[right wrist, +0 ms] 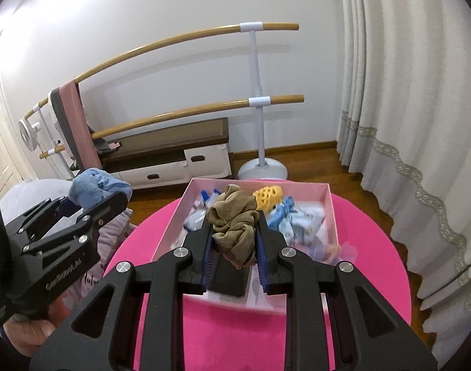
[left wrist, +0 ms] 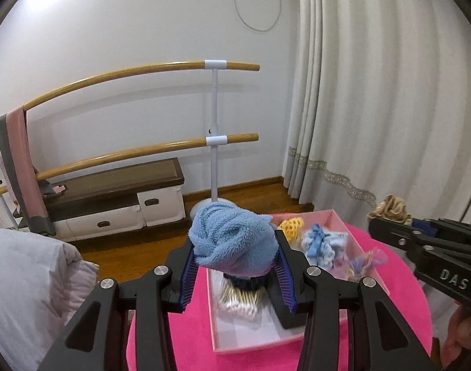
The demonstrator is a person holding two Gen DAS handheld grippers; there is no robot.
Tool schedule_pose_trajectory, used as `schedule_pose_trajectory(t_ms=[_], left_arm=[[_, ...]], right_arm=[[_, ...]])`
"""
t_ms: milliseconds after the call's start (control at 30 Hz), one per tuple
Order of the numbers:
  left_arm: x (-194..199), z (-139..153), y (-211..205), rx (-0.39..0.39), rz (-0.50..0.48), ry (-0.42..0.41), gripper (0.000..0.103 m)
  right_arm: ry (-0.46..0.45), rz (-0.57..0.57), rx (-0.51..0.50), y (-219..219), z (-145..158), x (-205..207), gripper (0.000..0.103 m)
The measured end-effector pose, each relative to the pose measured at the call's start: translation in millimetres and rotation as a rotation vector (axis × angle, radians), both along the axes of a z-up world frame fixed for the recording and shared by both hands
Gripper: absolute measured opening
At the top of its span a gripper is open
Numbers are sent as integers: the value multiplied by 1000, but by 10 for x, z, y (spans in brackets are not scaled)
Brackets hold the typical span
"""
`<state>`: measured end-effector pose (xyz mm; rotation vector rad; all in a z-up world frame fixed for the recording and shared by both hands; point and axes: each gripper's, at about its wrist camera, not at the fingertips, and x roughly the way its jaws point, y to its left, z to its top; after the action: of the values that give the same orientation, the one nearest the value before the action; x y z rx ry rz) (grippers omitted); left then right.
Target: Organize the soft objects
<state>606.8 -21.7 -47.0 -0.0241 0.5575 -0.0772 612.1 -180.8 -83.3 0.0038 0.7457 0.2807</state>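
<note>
Now, on the left side, the left gripper holds a blue fluffy towel, rolled into a ball, and its fingers are closed partly, only as far as the thick bundle allows. The towel hangs above the near left part of the pink box, over a bunch of cotton swabs that lies on the box floor. The box stands on a round pink table. More to the right, the right gripper pinches a crumpled tan stocking; its fingers are almost shut, because this cloth is thin. The stocking is lifted over the middle of the box, and one end hangs down loose between the fingers. Far in the box there are a yellow net sponge and some blue and white cloth pieces, and near the right wall small hair ties. I think both soft things are in carrying now and their place is not yet chosen. To do it well, each bundle should go low over a free place before the fingers open, so it does not unroll or fall outside the wall. The loose end of the stocking could catch on the box edge, so it is better to keep it high while moving.
</note>
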Motion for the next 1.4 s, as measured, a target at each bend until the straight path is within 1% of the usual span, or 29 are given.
schedule_pose_trajectory(t_ms=[233, 367, 633, 800, 900, 1000, 1067, 1100, 1167, 1200, 1233, 1267, 1300, 1333, 1367, 1400], left_arm=[[523, -91, -75, -21, -3, 30, 41], [827, -220, -132, -23, -9, 54, 41], [1374, -396, -204, -25, -11, 87, 42], [1574, -496, -224, -15, -18, 106, 42], [1682, -563, -267, -10, -19, 122, 45], [1701, -635, -292, -5, -28, 139, 49], [1761, -660, -299, 1, -29, 147, 53], [1776, -662, -307, 1, -32, 149, 55], [1803, -648, -314, 3, -33, 141, 61], [1780, -639, -312, 3, -32, 134, 67], [1755, -628, -300, 3, -28, 125, 75], [1721, -618, -286, 3, -18, 113, 78], [1719, -595, -267, 0, -11, 103, 85], [1707, -571, -239, -8, -7, 93, 92], [1659, -569, -215, -13, -3, 84, 96], [1617, -562, -195, -15, 4, 72, 103]], right_arm=[[71, -15, 16, -81, -225, 461, 22], [105, -16, 17, -103, -366, 633, 22], [151, -16, 19, -66, -553, 825, 23], [174, -18, 20, -72, -653, 910, 25], [193, -26, 26, -93, -723, 945, 28], [213, -35, 35, -106, -792, 974, 35], [219, -46, 33, -125, -820, 975, 42], [221, -50, 33, -138, -825, 972, 44], [222, -53, 38, -161, -828, 963, 55], [221, -56, 41, -172, -826, 952, 58], [218, -61, 45, -184, -814, 940, 65], [213, -68, 49, -196, -800, 927, 76], [206, -80, 50, -215, -778, 914, 81], [198, -95, 59, -256, -754, 887, 93], [194, -101, 68, -285, -737, 871, 103], [189, -106, 72, -308, -718, 856, 103]])
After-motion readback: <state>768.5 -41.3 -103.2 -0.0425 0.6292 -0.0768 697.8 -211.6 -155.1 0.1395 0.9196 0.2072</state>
